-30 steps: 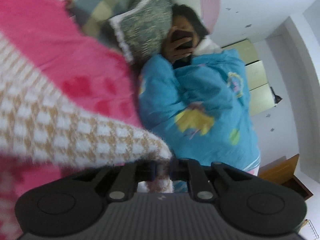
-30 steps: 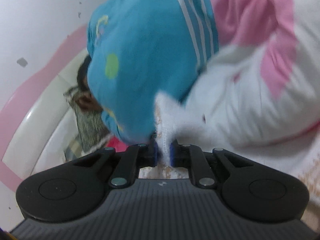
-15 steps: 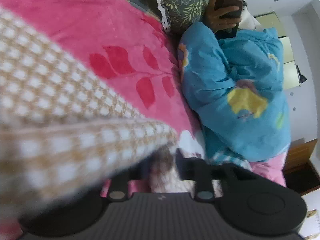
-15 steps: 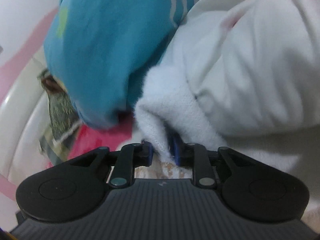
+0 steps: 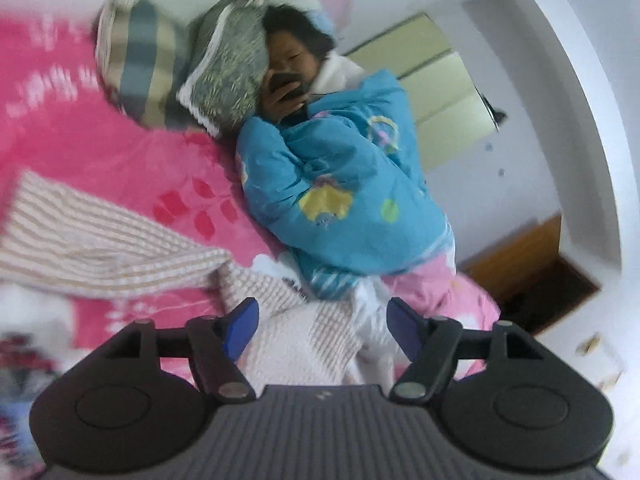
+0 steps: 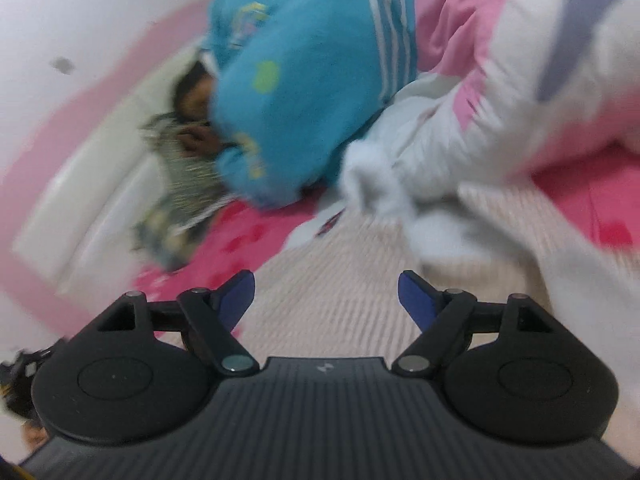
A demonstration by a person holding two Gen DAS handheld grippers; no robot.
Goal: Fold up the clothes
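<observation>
Both the left gripper (image 5: 322, 326) and right gripper (image 6: 326, 298) have let go, jaws opening, of the seemingly flat checked garment (image 5: 100, 248).

No readable text in either view. Dark print on the white cloth patch (image 5: 294, 282) next to the checked garment (image 5: 100, 240) is too blurred to make out. Small emblem on each gripper body, not legible.

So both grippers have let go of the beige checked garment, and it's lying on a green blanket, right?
Not quite: the blanket is pink with red leaves, not green, as the left wrist view shows. The rest holds: the left gripper and right gripper are opening with nothing pinched, and the beige checked garment lies on the blanket.
</observation>
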